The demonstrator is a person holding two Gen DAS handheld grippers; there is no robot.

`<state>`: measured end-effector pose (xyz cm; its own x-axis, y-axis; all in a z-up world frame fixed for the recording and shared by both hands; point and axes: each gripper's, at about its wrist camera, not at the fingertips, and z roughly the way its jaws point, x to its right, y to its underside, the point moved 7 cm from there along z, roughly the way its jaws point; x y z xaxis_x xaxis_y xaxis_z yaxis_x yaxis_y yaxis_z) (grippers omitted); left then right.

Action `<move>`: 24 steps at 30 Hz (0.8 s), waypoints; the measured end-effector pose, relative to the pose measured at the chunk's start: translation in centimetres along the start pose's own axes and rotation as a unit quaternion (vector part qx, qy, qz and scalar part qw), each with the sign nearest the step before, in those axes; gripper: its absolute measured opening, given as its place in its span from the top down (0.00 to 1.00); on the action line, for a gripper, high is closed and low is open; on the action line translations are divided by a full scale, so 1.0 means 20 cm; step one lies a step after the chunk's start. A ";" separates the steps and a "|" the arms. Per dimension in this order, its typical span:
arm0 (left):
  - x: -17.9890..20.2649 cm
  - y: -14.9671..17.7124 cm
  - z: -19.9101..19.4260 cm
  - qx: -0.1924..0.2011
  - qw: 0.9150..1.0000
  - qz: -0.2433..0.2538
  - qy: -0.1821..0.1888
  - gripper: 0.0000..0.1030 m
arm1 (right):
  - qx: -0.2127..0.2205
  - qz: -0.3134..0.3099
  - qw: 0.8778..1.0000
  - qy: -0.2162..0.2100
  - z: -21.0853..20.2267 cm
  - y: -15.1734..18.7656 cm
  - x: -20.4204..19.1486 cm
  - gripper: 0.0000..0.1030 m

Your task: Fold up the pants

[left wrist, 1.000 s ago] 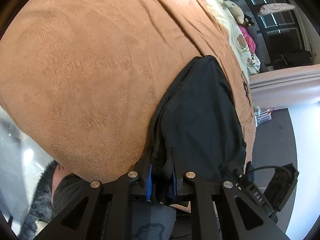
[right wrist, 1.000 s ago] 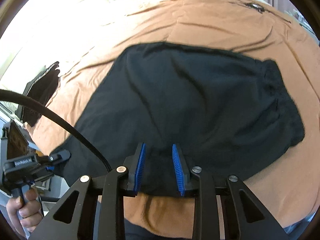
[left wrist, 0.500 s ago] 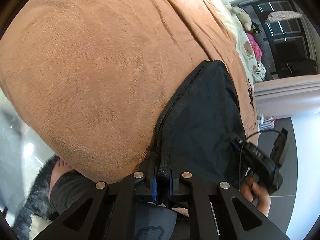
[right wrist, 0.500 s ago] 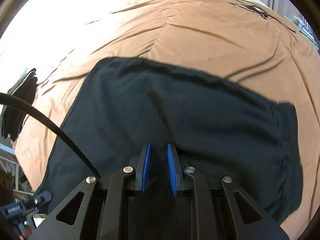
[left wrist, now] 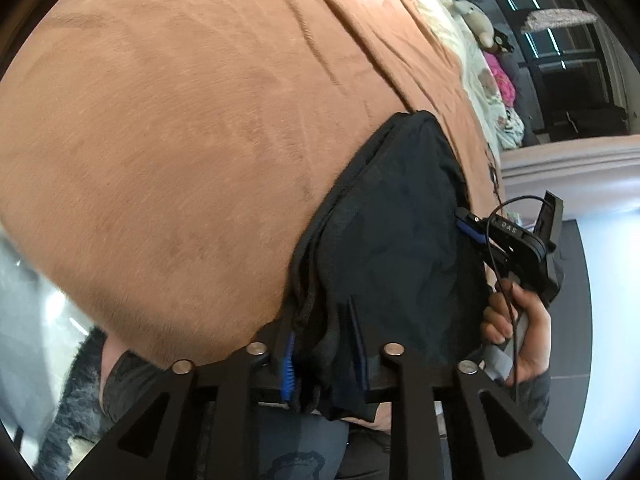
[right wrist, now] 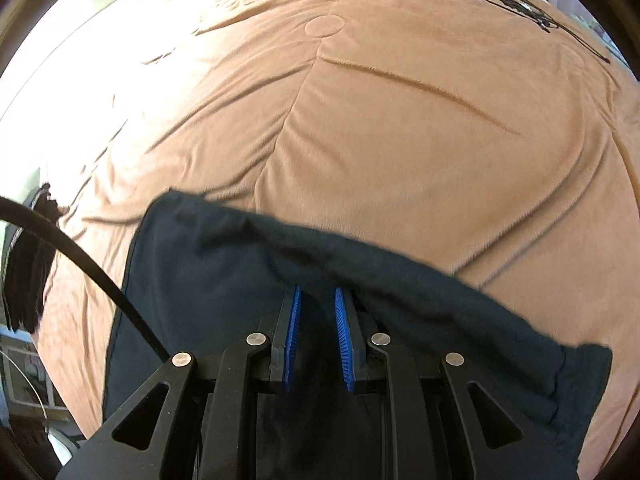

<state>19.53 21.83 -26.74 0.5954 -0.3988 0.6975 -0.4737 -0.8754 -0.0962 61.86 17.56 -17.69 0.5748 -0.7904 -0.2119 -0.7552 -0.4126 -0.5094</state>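
Dark navy pants [right wrist: 224, 264] lie folded on a brown blanket [right wrist: 400, 128]. In the left wrist view the pants [left wrist: 392, 248] hang over the blanket's near edge, and their bunched waistband sits between the blue pads of my left gripper [left wrist: 326, 354], which stand apart around the cloth. My right gripper [right wrist: 316, 320] rests on the pants near their far folded edge, its blue pads slightly apart with dark cloth between them. The right gripper also shows in the left wrist view [left wrist: 516, 248], held by a hand at the pants' far side.
The brown blanket [left wrist: 192, 120] covers a bed. Pillows and soft toys [left wrist: 488, 40] lie at the bed's far end by a dark window. A black garment [right wrist: 28, 264] hangs at the bed's left edge. Grey floor [left wrist: 568, 344] lies beside the bed.
The left pads, closed tight on the waistband half a second ago, have spread apart. The right gripper has pushed forward over the pants, and its pads have opened slightly.
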 end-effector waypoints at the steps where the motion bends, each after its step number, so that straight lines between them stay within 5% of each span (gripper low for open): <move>1: 0.00 -0.01 0.00 -0.002 1.000 0.003 0.000 0.74 | 0.005 -0.001 1.000 0.007 0.00 -0.02 0.01 0.85; 10: 0.03 -0.05 0.04 -0.019 1.000 0.014 0.016 0.74 | 0.023 -0.008 1.000 -0.006 -0.15 0.15 -0.07 0.85; 16: 0.01 -0.05 0.02 -0.018 0.999 0.014 0.022 0.92 | 0.024 0.005 0.999 -0.030 -0.21 0.38 -0.10 0.85; 24: 0.10 -0.06 -0.06 -0.007 0.998 0.029 0.050 0.95 | 0.035 0.024 0.999 -0.018 -0.25 0.62 -0.13 0.85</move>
<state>20.58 22.45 -24.41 0.4996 -0.4181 0.7586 -0.5152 -0.8475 -0.1278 49.40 12.32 -19.32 0.5504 -0.7910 -0.2671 -0.7593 -0.3413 -0.5540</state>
